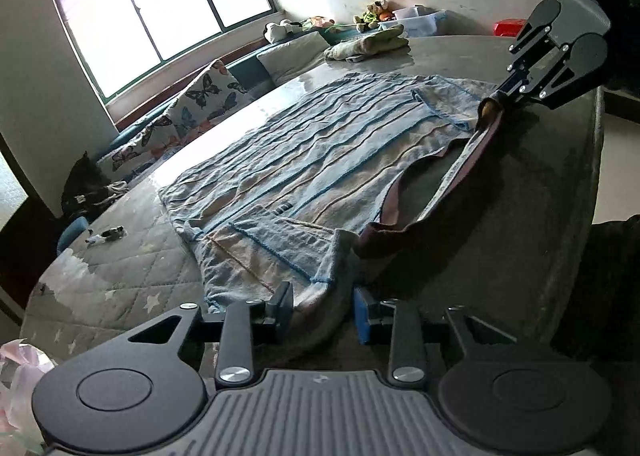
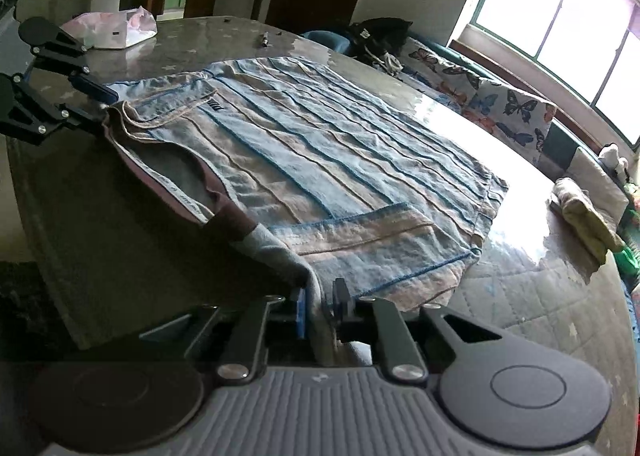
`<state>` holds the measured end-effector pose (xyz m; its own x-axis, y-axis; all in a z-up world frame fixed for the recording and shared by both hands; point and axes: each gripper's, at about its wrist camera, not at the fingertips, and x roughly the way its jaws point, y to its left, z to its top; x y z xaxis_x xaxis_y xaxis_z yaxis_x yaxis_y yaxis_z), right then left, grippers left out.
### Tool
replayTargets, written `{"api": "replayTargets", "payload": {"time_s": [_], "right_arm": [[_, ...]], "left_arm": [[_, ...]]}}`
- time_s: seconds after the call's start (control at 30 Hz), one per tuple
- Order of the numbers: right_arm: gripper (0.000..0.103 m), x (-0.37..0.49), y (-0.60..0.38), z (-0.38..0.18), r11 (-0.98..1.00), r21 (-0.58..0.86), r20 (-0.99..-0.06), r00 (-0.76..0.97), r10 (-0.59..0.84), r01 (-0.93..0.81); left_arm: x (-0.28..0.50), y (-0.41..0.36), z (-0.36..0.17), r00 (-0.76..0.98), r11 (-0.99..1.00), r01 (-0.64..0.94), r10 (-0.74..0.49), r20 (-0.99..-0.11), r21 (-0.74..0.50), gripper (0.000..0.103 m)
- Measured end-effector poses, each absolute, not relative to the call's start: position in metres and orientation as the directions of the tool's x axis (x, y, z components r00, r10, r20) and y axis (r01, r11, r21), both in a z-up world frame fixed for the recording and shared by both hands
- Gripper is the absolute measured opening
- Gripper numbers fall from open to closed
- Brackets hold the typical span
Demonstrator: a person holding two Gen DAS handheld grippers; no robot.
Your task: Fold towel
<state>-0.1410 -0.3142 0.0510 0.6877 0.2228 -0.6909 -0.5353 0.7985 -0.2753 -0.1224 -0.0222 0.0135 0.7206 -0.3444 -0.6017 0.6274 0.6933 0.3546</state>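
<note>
A blue and beige striped towel (image 1: 320, 144) lies spread on a round table (image 1: 520, 216), with its near edge raised so the maroon underside shows. At the bottom of the left wrist view, my left gripper (image 1: 323, 312) is open. A towel corner lies between its fingers, which stand wide apart. My right gripper (image 2: 320, 306) is shut on the towel's other near corner (image 2: 280, 252). It also shows in the left wrist view, where the right gripper (image 1: 498, 96) pinches that corner. The left gripper (image 2: 90, 104) appears at the far left of the right wrist view.
A folded cloth (image 1: 366, 44) and a pink plastic bag (image 2: 116, 26) sit on the table near its rim. A small dark object (image 1: 106, 235) also lies on the table. A bench with butterfly cushions (image 1: 192, 104) runs under the window. Plush toys and a plastic bin (image 1: 416, 20) stand behind.
</note>
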Motion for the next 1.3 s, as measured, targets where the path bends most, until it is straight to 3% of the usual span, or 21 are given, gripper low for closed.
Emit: {"api": "replayTargets", "payload": {"time_s": [0.1, 0.2, 0.53, 0.63, 0.97, 1.3], "right_arm": [[0.007, -0.144, -0.314, 0.054, 0.804, -0.262, -0.691, 0.686, 0.230, -0.534], [0.004, -0.152, -0.315, 0.063, 0.808, -0.250, -0.679, 0.692, 0.247, -0.534], [0.004, -0.198, -0.319, 0.116, 0.795, -0.236, -0.625, 0.714, 0.316, -0.559], [0.004, -0.178, -0.321, 0.126, 0.796, -0.241, -0.618, 0.720, 0.316, -0.556], [0.004, -0.097, -0.325, 0.158, 0.802, -0.259, -0.598, 0.742, 0.304, -0.538], [0.004, 0.002, -0.332, 0.163, 0.820, -0.244, -0.620, 0.733, 0.279, -0.518]], "left_arm": [[-0.123, -0.024, 0.014, 0.721, 0.706, 0.621, -0.343, -0.602, 0.342, 0.014], [-0.126, -0.025, 0.019, 0.730, 0.721, 0.608, -0.342, -0.591, 0.334, 0.007], [-0.165, 0.001, 0.065, 0.740, 0.734, 0.609, -0.389, -0.548, 0.301, 0.006], [-0.159, 0.002, 0.078, 0.758, 0.744, 0.594, -0.391, -0.521, 0.305, 0.006], [-0.068, -0.013, 0.113, 0.807, 0.765, 0.548, -0.376, -0.456, 0.339, 0.006], [0.057, -0.039, 0.121, 0.773, 0.771, 0.556, -0.342, -0.534, 0.311, 0.006]]}}
